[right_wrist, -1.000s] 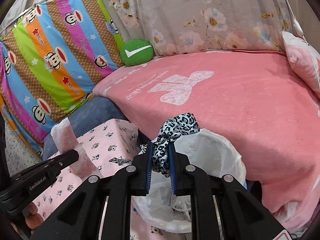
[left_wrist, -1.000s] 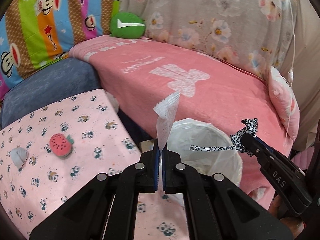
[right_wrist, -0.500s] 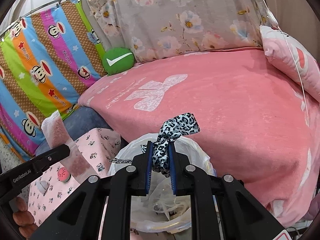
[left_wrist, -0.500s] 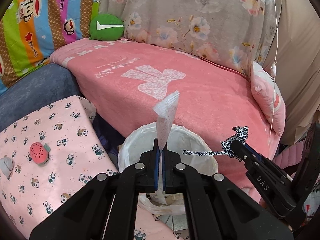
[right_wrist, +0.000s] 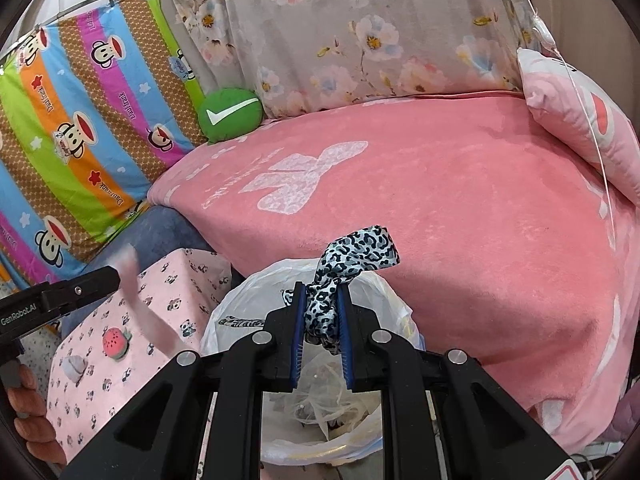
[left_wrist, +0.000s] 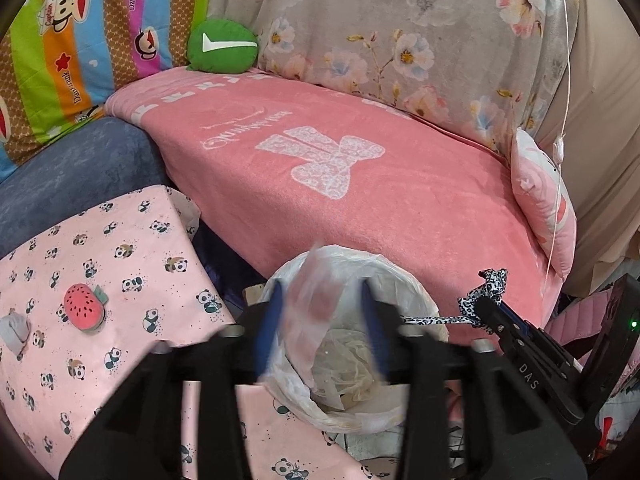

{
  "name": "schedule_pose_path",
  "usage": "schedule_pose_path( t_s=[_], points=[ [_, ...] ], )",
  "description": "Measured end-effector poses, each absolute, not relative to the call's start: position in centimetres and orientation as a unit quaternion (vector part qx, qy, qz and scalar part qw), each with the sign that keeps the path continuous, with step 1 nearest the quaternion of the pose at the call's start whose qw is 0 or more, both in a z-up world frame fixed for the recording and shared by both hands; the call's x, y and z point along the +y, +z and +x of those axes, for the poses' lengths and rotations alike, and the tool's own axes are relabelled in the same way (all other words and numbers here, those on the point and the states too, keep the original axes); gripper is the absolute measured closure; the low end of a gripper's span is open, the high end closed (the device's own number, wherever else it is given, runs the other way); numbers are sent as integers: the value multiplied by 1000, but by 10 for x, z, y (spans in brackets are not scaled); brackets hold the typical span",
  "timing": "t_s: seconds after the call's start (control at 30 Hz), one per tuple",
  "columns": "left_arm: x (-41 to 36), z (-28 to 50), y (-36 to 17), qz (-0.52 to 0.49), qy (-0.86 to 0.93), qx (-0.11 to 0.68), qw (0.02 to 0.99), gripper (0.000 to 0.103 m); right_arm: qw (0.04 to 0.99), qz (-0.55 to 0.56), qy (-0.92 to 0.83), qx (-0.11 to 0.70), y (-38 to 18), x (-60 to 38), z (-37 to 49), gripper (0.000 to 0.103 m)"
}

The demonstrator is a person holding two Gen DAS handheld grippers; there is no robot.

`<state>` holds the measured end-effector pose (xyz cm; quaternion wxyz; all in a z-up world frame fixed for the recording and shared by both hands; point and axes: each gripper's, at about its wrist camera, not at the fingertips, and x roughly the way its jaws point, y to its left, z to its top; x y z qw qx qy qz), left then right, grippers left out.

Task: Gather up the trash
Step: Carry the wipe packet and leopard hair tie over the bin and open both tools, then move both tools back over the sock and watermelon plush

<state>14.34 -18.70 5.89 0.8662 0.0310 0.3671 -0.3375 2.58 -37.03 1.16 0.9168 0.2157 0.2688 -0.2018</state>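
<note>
A bin lined with a white plastic bag [left_wrist: 360,344] stands between the pink bed and the panda-print table; it also shows in the right wrist view [right_wrist: 320,400]. My left gripper [left_wrist: 320,320] is open above the bin, its jaws blurred. A clear plastic wrapper [left_wrist: 316,304] is loose between them, blurred, over the bin mouth; in the right wrist view it is a pale streak [right_wrist: 148,312]. My right gripper [right_wrist: 322,320] is shut on a leopard-print ribbon [right_wrist: 352,256] above the bin's rim, and the ribbon also shows in the left wrist view [left_wrist: 484,292].
A pink panda-print table [left_wrist: 100,280] at the left carries a watermelon-shaped item [left_wrist: 84,306] and a grey crumpled piece [left_wrist: 14,330]. A pink blanket-covered bed [left_wrist: 360,168] lies behind the bin, with a green cushion [left_wrist: 222,46] and a pink pillow [left_wrist: 548,208].
My left gripper has opened and the plastic wrapper has come loose between its jaws over the bin. My right gripper still holds the ribbon and has shifted little.
</note>
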Motion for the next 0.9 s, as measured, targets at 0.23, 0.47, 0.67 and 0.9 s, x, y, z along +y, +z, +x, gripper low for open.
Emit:
schedule_pose_path(
  t_s=[0.23,0.47,0.67,0.9],
  points=[
    [-190,136,57,54,-334,353,873,39,920,208,-193,272,12,-361,34,82],
    [-184,137,49,60,-323,358,874,36,920,203,-186,278,11,-352,42,70],
    [-177,140,43,55,-316,366,874,36,921,200,-184,279,11,-347,45,67],
    [-170,141,39,53,-310,369,875,36,920,200,-182,283,9,-343,47,61]
  ],
)
